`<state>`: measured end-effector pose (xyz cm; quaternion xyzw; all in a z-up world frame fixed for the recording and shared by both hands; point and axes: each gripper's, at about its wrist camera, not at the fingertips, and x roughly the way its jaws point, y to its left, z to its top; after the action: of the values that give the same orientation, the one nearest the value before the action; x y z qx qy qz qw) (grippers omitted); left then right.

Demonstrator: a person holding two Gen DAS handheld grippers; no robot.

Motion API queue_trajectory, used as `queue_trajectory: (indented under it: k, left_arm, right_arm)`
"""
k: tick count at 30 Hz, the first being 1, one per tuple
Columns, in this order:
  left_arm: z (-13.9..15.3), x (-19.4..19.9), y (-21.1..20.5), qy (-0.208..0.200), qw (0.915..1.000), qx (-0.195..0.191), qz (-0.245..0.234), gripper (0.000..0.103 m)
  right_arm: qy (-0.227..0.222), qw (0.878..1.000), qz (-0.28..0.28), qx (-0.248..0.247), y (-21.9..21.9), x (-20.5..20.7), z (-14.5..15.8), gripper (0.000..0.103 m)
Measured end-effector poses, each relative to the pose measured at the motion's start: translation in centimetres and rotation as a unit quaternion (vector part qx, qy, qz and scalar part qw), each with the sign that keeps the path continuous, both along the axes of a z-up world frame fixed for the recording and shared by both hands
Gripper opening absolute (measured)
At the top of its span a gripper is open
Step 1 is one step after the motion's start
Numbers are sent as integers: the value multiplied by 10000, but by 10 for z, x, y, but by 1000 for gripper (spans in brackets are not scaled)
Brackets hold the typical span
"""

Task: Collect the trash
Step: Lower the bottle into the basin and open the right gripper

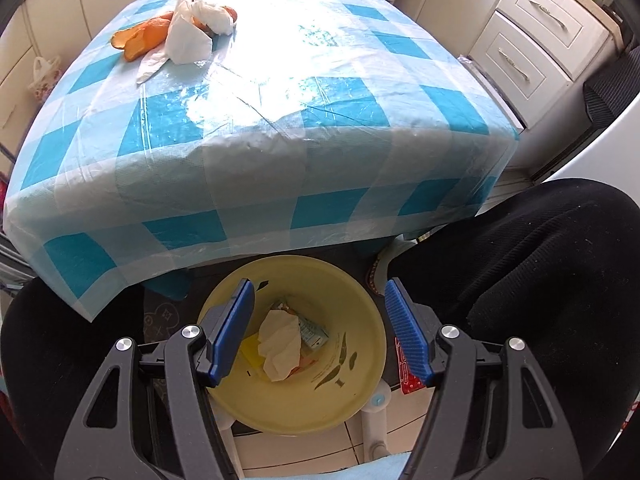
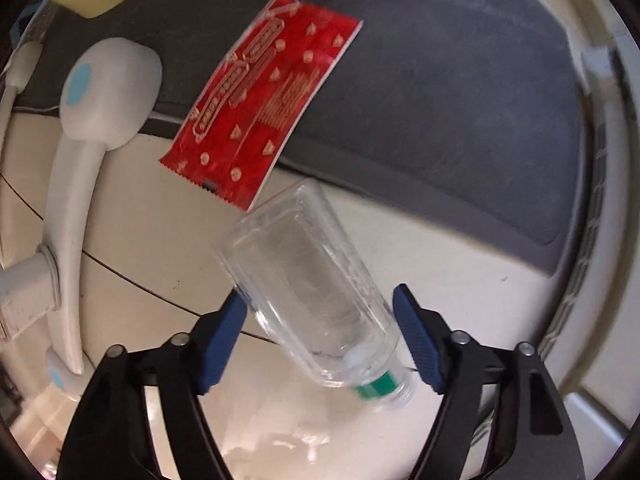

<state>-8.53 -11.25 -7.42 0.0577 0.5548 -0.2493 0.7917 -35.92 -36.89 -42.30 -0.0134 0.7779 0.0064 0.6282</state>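
Note:
In the left wrist view, a yellow bin (image 1: 360, 396) stands on the floor below the table edge and holds a crumpled tissue (image 1: 280, 342) and wrappers. My left gripper (image 1: 320, 320) is open and empty, right above the bin. Orange peels (image 1: 140, 36) and white tissues (image 1: 192, 36) lie on the far left of the blue checked tablecloth (image 1: 280, 92). In the right wrist view, a clear plastic bottle (image 2: 312, 288) with a green neck band lies on the tiled floor between the open fingers of my right gripper (image 2: 320, 312). A red wrapper (image 2: 264, 100) lies just beyond it.
Black chair seats (image 1: 532, 264) flank the bin. A white chair base leg (image 2: 88, 128) lies left of the wrapper, on a grey mat (image 2: 440, 112). White drawers (image 1: 532, 36) stand right of the table.

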Motion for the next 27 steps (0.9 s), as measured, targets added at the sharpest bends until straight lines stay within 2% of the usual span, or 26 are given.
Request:
queue_trajectory:
  k: [2, 4, 7, 10, 13, 16, 20, 25, 27]
  left_arm:
    - [-1, 0, 0, -17, 10000, -40, -1, 65]
    - [1, -1, 3, -26, 9999, -105, 11, 65]
    - [3, -4, 8, -26, 9998, -219, 38, 65]
    - [4, -5, 14, -10, 9994, -347, 87, 65]
    - [9, -4, 24, -36, 9985, -508, 196, 65]
    - [18, -3, 36, -143, 9970, -690, 332, 65]
    - [31, -1, 56, -344, 9936, -929, 541, 65]
    - [46, 4, 88, -621, 9885, -1079, 860, 66]
    - [52, 8, 107, -711, 9845, -1180, 1085, 68]
  right_arm:
    - [-18, 9980, -592, 205, -11, -4, 3, 56]
    - [-132, 9907, -1292, 411, -26, -11, 11, 54]
    - [-568, 9684, -2347, 626, -52, -20, 38, 54]
    - [-1225, 9436, -2998, 690, -77, -21, 83, 54]
    - [-2098, 9177, -3306, 680, -101, -9, 147, 54]
    - [-3163, 8886, -3275, 554, -123, 19, 236, 54]
    - [-4494, 8475, -2797, 388, -136, 67, 357, 54]
    - [-5882, 7844, -1884, 563, -100, 113, 504, 54]
    - [-6188, 7684, -1451, 753, -75, 131, 544, 54]
